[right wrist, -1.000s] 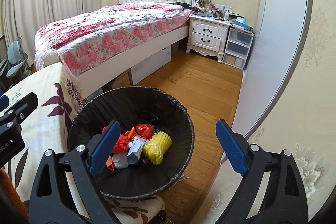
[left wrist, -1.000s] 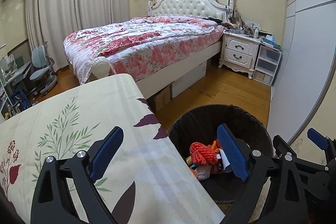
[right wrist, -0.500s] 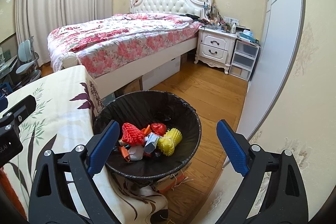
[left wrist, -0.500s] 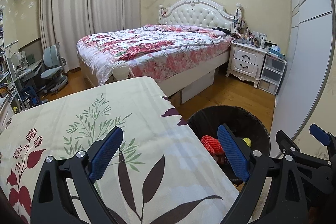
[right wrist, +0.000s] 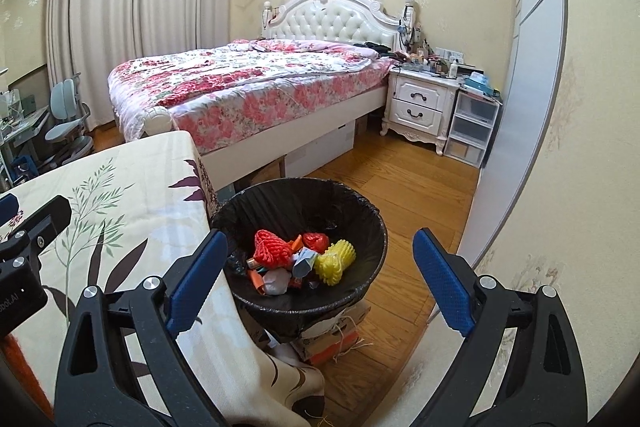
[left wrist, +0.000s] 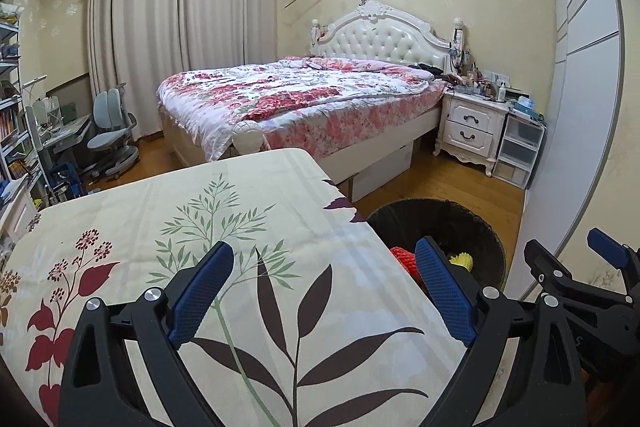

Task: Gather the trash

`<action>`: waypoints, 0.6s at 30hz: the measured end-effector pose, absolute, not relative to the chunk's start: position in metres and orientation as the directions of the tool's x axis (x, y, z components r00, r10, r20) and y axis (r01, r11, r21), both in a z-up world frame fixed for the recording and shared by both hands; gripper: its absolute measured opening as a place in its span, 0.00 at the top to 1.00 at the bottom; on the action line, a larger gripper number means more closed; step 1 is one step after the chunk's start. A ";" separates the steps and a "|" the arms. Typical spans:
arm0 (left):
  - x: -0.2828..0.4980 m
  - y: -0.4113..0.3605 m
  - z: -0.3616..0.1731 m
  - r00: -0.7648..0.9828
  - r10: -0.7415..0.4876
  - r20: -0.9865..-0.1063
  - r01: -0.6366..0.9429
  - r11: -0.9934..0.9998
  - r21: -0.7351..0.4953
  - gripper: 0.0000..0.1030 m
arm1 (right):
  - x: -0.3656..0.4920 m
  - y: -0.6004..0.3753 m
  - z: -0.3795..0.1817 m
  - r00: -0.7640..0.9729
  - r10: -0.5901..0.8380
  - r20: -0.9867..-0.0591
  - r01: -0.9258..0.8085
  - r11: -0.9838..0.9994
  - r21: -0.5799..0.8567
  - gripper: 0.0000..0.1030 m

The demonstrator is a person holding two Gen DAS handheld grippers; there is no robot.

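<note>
A black-lined trash bin (right wrist: 352,203) stands on the floor against the table's right edge and holds red foam netting (right wrist: 272,251), yellow foam netting (right wrist: 335,261) and several crumpled wrappers. My right gripper (right wrist: 320,273) hangs open above and in front of the bin, empty. My left gripper (left wrist: 322,289) is open and empty over the floral tablecloth (left wrist: 168,227); the bin (left wrist: 472,223) shows past its right finger, mostly hidden by the table edge. The right gripper (left wrist: 600,267) appears at the far right of the left wrist view.
A bed with a floral quilt (right wrist: 248,83) fills the room's middle. A white nightstand (right wrist: 420,107) and plastic drawers (right wrist: 472,127) stand by the wardrobe door (right wrist: 528,67). A desk chair (left wrist: 112,135) and shelves sit at left. A cardboard box (right wrist: 332,341) lies under the bin.
Both grippers have risen and pulled back from the bin; more of the tablecloth and room shows. Both stay open and empty.
</note>
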State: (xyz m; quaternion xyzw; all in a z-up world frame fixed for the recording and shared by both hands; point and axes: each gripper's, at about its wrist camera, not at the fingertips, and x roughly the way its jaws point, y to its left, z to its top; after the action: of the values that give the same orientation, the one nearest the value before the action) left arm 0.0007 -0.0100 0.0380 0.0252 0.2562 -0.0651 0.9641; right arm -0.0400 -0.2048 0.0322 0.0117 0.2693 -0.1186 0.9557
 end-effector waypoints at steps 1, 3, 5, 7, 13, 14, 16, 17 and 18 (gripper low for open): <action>-0.001 -0.009 0.039 0.862 -0.110 -0.495 0.136 0.991 0.016 0.11 | -0.042 -0.204 0.033 0.829 -0.217 -0.516 0.230 0.972 -0.040 0.11; -0.005 -0.008 0.040 0.863 -0.109 -0.493 0.132 0.991 0.012 0.11 | -0.045 -0.202 0.033 0.830 -0.213 -0.515 0.226 0.973 -0.039 0.11; -0.008 -0.006 0.040 0.865 -0.105 -0.491 0.127 0.992 0.013 0.11 | -0.048 -0.201 0.033 0.833 -0.209 -0.512 0.221 0.974 -0.039 0.11; -0.010 -0.004 0.040 0.867 -0.100 -0.488 0.123 0.992 0.015 0.11 | -0.051 -0.200 0.032 0.835 -0.204 -0.512 0.215 0.976 -0.038 0.11; -0.013 0.001 0.040 0.871 -0.090 -0.484 0.109 0.994 0.011 0.11 | -0.052 -0.193 0.030 0.838 -0.192 -0.511 0.199 0.979 -0.041 0.11; -0.013 0.001 0.040 0.871 -0.089 -0.484 0.108 0.994 0.011 0.11 | -0.052 -0.192 0.030 0.839 -0.189 -0.511 0.197 0.980 -0.040 0.11; -0.013 0.002 0.040 0.872 -0.086 -0.483 0.105 0.994 0.012 0.11 | -0.052 -0.190 0.029 0.839 -0.186 -0.511 0.193 0.980 -0.041 0.11; -0.013 0.003 0.040 0.872 -0.086 -0.482 0.105 0.994 0.012 0.11 | -0.053 -0.189 0.029 0.840 -0.185 -0.511 0.191 0.981 -0.042 0.11; -0.013 0.003 0.039 0.872 -0.085 -0.482 0.103 0.995 0.011 0.11 | -0.052 -0.188 0.029 0.840 -0.184 -0.510 0.188 0.981 -0.043 0.11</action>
State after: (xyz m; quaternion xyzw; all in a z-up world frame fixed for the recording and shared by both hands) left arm -0.0130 0.0032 0.0393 0.0181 0.2482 -0.0488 0.9673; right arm -0.0524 -0.1883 0.0292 0.0043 0.2656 -0.0970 0.9592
